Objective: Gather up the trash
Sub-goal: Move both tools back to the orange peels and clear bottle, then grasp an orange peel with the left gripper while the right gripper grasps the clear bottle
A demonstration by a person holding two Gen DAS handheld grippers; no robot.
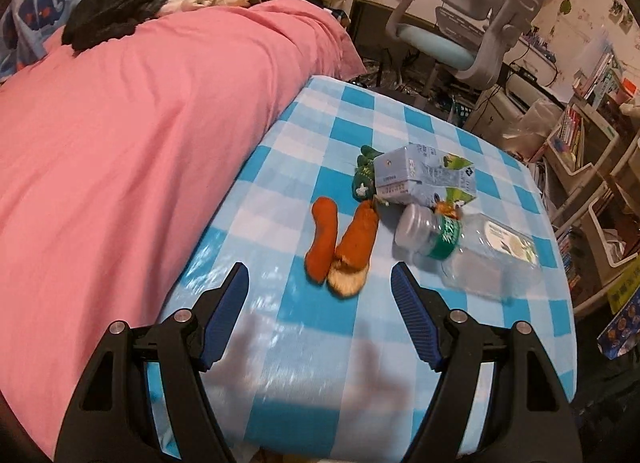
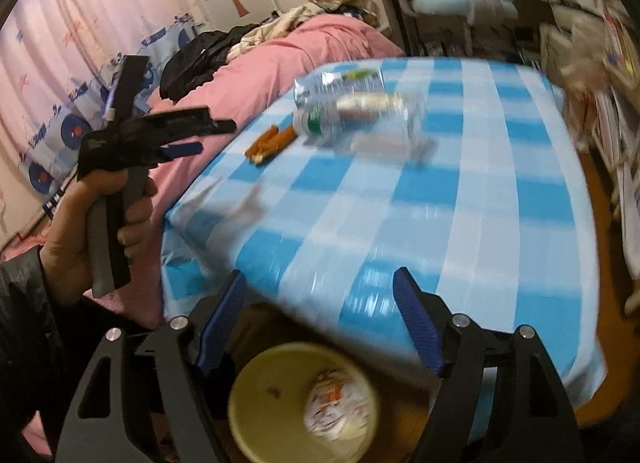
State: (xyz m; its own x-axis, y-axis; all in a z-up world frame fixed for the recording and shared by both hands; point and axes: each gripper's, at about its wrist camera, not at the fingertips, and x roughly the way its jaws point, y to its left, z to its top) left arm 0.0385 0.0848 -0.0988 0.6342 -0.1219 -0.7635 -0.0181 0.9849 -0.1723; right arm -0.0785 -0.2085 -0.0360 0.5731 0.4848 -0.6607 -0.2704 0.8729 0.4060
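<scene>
Trash lies on the blue-checked table [image 1: 320,135]: two orange peel pieces [image 1: 340,243], a flattened drink carton [image 1: 420,179], a clear plastic bottle [image 1: 472,251] with a green label, and a small green item [image 1: 365,177]. My left gripper [image 1: 319,283] is open and empty, just short of the peels. It also shows in the right wrist view [image 2: 192,135], held at the table's left. My right gripper [image 2: 319,287] is open and empty above a yellow bin [image 2: 288,403] holding a crumpled wrapper [image 2: 334,409]. The bottle [image 2: 360,115] and peels [image 2: 268,143] look blurred there.
A bed with a pink cover [image 1: 140,123] and dark clothes [image 1: 116,7] adjoins the table's left side. A grey desk chair [image 1: 472,23] stands beyond the table. Shelves and boxes [image 1: 592,183] crowd the right.
</scene>
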